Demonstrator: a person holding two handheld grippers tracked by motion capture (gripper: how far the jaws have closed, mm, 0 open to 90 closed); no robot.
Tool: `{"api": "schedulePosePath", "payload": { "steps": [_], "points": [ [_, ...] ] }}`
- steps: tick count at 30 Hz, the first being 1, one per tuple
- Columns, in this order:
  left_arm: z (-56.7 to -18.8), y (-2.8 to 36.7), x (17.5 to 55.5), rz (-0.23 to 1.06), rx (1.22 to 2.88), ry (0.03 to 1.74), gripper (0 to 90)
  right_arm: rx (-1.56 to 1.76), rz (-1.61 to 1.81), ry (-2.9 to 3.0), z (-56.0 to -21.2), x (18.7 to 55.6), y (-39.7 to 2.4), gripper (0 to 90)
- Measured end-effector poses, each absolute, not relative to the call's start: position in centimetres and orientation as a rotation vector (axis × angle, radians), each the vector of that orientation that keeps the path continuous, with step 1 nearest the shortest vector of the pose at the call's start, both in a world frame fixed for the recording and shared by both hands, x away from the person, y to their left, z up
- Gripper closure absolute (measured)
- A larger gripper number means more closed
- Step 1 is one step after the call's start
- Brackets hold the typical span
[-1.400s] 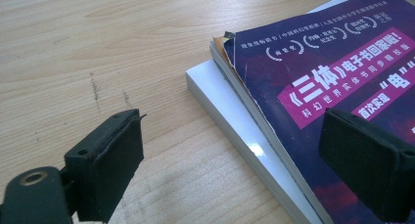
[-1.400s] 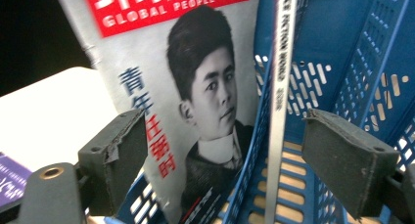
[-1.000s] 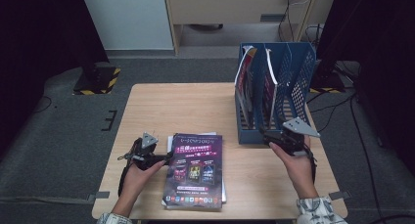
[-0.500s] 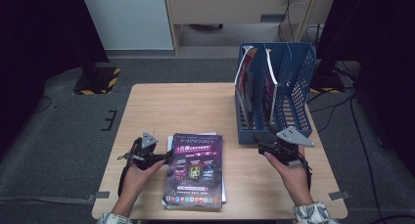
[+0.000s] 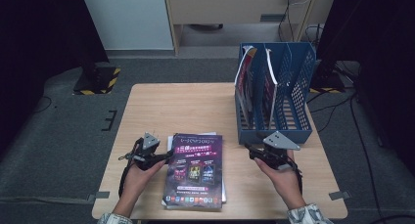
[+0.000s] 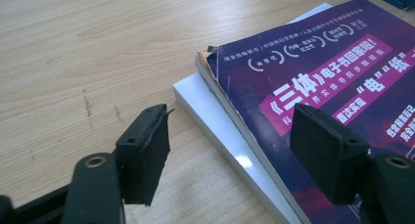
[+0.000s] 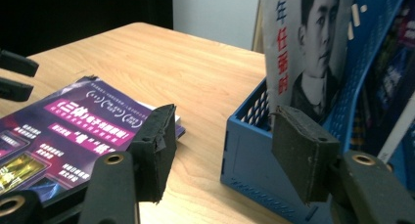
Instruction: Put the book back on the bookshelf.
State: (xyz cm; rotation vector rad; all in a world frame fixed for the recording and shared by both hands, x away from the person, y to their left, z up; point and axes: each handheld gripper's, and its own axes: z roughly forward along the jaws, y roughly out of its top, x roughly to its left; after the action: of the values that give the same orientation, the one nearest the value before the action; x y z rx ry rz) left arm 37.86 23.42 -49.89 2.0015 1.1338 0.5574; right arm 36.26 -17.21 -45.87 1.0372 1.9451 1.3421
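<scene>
While your left gripper (image 5: 167,156) hangs at the purple magazine's (image 5: 195,170) near edge, jaws spread but just been closing on nothing, your right gripper (image 5: 250,150) is also spread, closing and empty, blue file rack (image 5: 293,119) just beyond it.

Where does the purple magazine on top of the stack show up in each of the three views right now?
High view: the purple magazine lies at lower centre on the table, between the two hands.
Left gripper view: it fills the upper right, atop a white book, its edge between the fingers.
Right gripper view: it lies at lower left, behind the left finger.
Shared landmark: the blue file rack, at the right in the high view and the right gripper view.
</scene>
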Motion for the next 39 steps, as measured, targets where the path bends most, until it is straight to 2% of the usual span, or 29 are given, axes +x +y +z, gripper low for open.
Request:
{"api": "schedulePosePath", "payload": {
  "steps": [5,9,14,17,25,39],
  "points": [
    [-49.9,22.9,37.8,0.534,2.015,1.112,36.5,1.074,1.357,1.973,-46.4,36.4,-16.6,43.7],
    [-50.1,22.3,37.8,0.52,2.036,1.091,38.9,1.059,1.351,2.022,-46.8,36.5,-15.6,39.5],
    [-50.2,21.8,37.9,0.511,2.046,1.089,37.9,1.019,1.306,2.09,-47.5,36.6,-14.0,33.5],
    [-50.5,21.5,38.0,0.503,2.056,1.094,30.9,1.009,1.291,2.132,-47.9,36.6,-13.3,30.7],
    [-51.0,21.0,38.2,0.47,2.083,1.089,35.9,0.998,1.326,2.22,-48.7,36.9,-11.7,27.3],
    [-51.6,21.3,38.1,0.405,2.035,1.107,35.0,1.008,1.292,2.39,-51.0,37.6,-9.1,19.2]
  ]
}}
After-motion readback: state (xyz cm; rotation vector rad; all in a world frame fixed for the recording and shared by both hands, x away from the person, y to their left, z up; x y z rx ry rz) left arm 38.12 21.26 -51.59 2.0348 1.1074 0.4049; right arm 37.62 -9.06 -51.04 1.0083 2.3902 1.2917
